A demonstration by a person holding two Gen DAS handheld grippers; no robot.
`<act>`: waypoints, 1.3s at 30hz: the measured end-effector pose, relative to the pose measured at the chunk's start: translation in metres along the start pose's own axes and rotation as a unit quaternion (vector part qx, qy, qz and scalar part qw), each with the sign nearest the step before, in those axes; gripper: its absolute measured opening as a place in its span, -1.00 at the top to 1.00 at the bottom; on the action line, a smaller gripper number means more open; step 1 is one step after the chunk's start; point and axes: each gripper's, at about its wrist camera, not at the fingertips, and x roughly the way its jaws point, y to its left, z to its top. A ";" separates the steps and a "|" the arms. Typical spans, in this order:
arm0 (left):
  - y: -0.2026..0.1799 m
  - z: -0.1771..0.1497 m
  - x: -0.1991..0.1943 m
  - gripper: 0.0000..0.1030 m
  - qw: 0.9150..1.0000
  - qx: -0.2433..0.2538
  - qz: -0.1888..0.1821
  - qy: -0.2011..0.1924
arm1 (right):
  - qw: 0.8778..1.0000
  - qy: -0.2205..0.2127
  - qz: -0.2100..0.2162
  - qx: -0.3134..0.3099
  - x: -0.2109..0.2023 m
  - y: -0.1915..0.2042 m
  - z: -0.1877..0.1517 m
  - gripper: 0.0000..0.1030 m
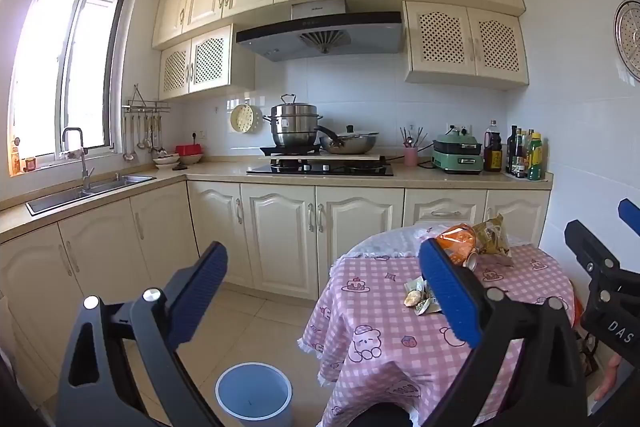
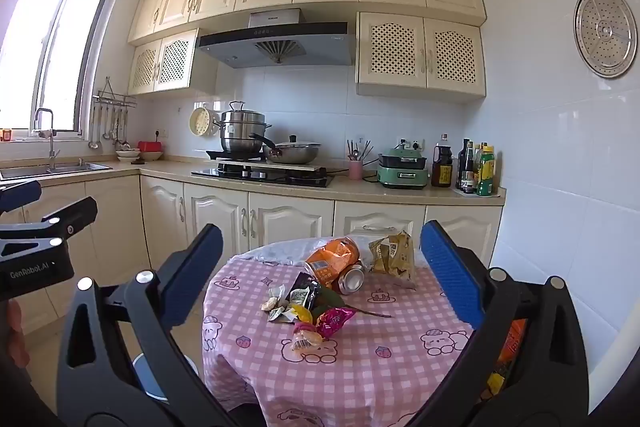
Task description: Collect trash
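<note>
A round table with a pink checked cloth (image 2: 360, 367) holds trash: an orange crumpled bag (image 2: 334, 257), a can lying on its side (image 2: 352, 279), a yellow-brown snack bag (image 2: 394, 253), a magenta wrapper (image 2: 334, 321) and several small wrappers (image 2: 288, 307). My right gripper (image 2: 324, 279) is open and empty, above the table's near side. My left gripper (image 1: 324, 291) is open and empty, left of the table (image 1: 380, 339), above the floor. A white bin (image 1: 254, 395) stands on the floor by the table's left side. The orange bag (image 1: 456, 243) shows behind my left gripper's right finger.
Cream cabinets and a counter (image 1: 224, 173) run along the back and left, with a sink (image 1: 88, 191), stove with pots (image 1: 320, 163), green appliance (image 1: 458, 155) and bottles (image 1: 524, 155). A white tiled wall (image 2: 560, 187) stands right of the table.
</note>
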 end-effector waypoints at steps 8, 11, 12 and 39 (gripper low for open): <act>0.000 0.000 0.000 -0.84 1.000 -0.001 0.000 -0.001 | 1.000 -0.005 -0.001 0.001 -0.002 0.001 0.000 -0.88; -0.001 0.000 0.000 -0.84 1.000 -0.001 0.000 -0.001 | 1.000 -0.003 0.000 0.000 -0.001 0.001 0.000 -0.88; 0.000 0.000 0.000 -0.84 1.000 -0.002 0.000 0.000 | 1.000 -0.002 0.000 0.000 -0.001 0.001 0.000 -0.88; 0.001 -0.010 0.005 -0.84 1.000 -0.005 -0.001 0.003 | 1.000 0.001 0.001 -0.001 0.002 0.003 -0.009 -0.88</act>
